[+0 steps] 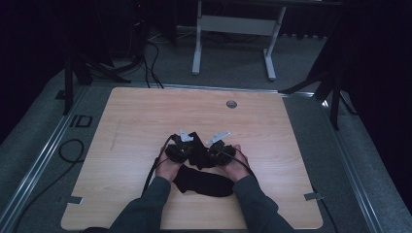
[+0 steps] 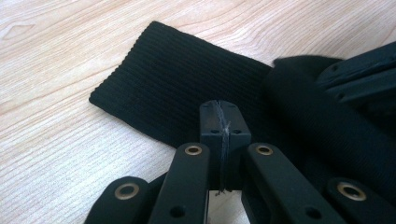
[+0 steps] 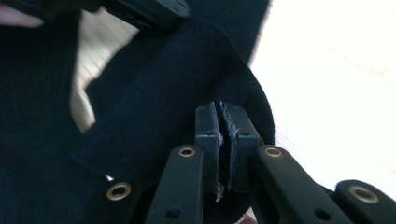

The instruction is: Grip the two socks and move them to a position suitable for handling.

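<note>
A black sock (image 1: 206, 183) lies on the wooden table (image 1: 136, 121) near its front edge, and one end is bunched up between my two grippers. My left gripper (image 1: 180, 147) and right gripper (image 1: 217, 149) are held close together over it. In the left gripper view the jaws (image 2: 219, 109) are pressed together with a thin edge of fabric between them, and the sock's ribbed cuff (image 2: 163, 84) lies flat beyond. In the right gripper view the jaws (image 3: 220, 114) are shut on a fold of the sock (image 3: 154, 79). The other gripper (image 3: 144, 11) sits just beyond.
A round cable hole (image 1: 231, 104) sits near the table's far edge. Bare wood spreads left, right and behind the hands. Black cables (image 1: 70, 150) lie on the floor at the left, and a white desk frame (image 1: 233, 39) stands behind the table.
</note>
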